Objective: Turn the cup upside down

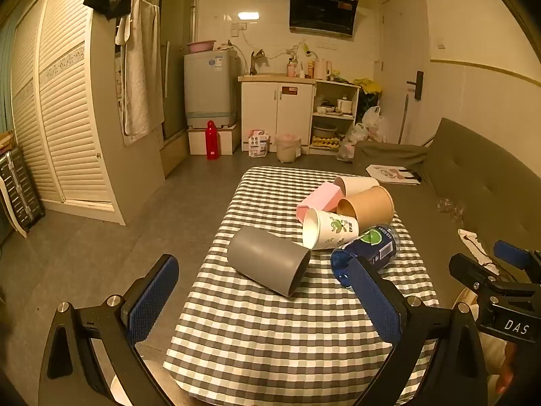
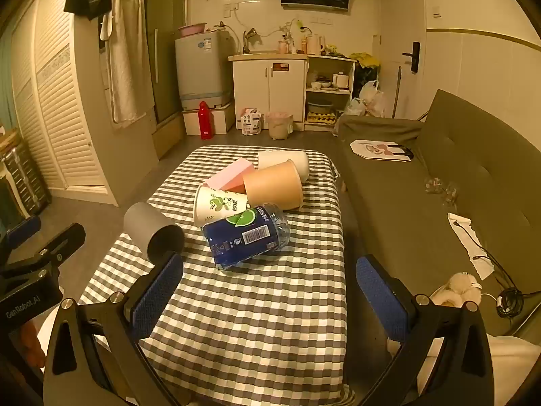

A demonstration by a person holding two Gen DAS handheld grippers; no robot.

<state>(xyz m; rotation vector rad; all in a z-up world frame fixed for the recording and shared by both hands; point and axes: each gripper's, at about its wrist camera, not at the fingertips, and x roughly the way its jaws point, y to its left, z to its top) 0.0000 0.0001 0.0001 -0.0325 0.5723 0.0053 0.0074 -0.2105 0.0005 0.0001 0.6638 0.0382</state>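
Observation:
Several cups lie on their sides on a checked tablecloth (image 1: 257, 331). A grey cup (image 1: 267, 260) (image 2: 152, 231) lies nearest, mouth toward me. Behind it lie a white printed paper cup (image 1: 329, 229) (image 2: 219, 205), a tan paper cup (image 1: 367, 206) (image 2: 274, 185), a pink cup (image 1: 319, 199) (image 2: 231, 176) and a cream cup (image 1: 358, 184) (image 2: 285, 161). A blue-labelled cut bottle cup (image 1: 367, 252) (image 2: 247, 237) lies at the right. My left gripper (image 1: 263, 291) is open, short of the grey cup. My right gripper (image 2: 270, 287) is open, short of the blue cup.
A grey sofa (image 2: 439, 176) runs along the table's right side, with a paper bag (image 2: 382, 149) and cables (image 2: 507, 299) on it. Bare floor lies left of the table. Kitchen cabinets (image 1: 277, 111) and a washing machine (image 1: 209, 88) stand at the far wall.

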